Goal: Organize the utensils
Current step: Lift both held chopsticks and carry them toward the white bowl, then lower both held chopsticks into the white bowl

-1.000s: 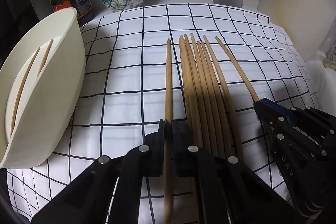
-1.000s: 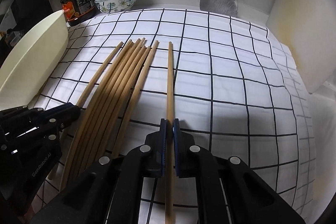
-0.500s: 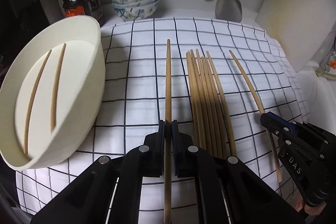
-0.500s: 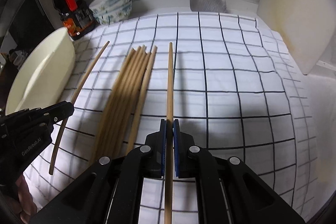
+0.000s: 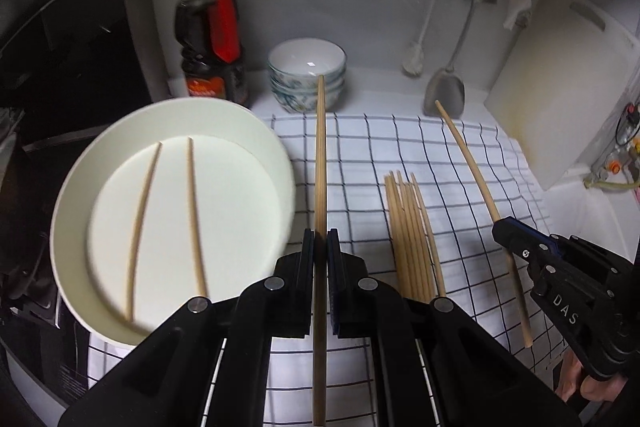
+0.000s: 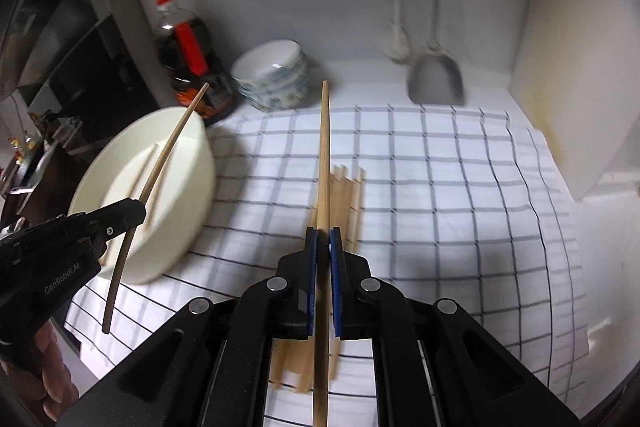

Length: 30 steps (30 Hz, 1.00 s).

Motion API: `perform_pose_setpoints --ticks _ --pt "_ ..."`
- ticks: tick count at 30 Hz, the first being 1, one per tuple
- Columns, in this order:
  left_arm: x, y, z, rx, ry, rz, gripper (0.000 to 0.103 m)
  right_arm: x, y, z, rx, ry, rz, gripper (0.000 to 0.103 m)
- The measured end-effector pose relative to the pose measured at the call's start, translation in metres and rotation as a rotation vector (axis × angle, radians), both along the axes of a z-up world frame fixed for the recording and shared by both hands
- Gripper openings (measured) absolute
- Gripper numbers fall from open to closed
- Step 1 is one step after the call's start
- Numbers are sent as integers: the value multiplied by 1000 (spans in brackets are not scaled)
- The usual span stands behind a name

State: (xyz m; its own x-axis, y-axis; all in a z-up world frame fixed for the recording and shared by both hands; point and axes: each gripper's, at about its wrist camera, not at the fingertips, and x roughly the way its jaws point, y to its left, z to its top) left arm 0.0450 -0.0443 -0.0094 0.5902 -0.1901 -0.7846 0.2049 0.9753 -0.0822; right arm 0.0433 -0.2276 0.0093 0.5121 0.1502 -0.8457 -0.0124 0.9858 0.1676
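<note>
I have the left hand-held gripper [image 5: 320, 247] clamped on one chopstick [image 5: 320, 163], the right hand-held gripper [image 6: 323, 247] clamped on another [image 6: 325, 155], both lifted. White dish [image 5: 80, 187] sits front-left of the left one. Risk: thin sticks pivot in the jaws and miss the dish, dropping onto the loose bundle [image 5: 412, 239].

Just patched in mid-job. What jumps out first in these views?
Each gripper, left and right, is shut on one raised chopstick. A cream bowl at left holds two chopsticks, and a bundle lies on the checked cloth between the grippers.
</note>
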Motion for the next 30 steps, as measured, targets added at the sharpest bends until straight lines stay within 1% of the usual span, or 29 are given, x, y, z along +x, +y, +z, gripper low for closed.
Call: perform_pose_setpoints --ticks 3,7,12,17,22,25,30 --pt "2 23 10 -3 -17 28 7 8 21 8 18 -16 32 6" --pt "5 56 15 2 -25 73 7 18 51 11 40 -29 73 6" --pt "16 104 8 6 -10 145 7 36 97 8 72 -23 134 6" --pt "30 140 -3 6 9 186 7 55 142 0 82 -8 189 6" --pt "45 163 -18 2 37 202 7 74 178 -12 104 23 227 6" --pt "54 172 -28 2 54 201 7 88 194 -21 116 50 228 6" --pt "66 179 -44 0 87 192 7 103 212 -37 105 106 230 6"
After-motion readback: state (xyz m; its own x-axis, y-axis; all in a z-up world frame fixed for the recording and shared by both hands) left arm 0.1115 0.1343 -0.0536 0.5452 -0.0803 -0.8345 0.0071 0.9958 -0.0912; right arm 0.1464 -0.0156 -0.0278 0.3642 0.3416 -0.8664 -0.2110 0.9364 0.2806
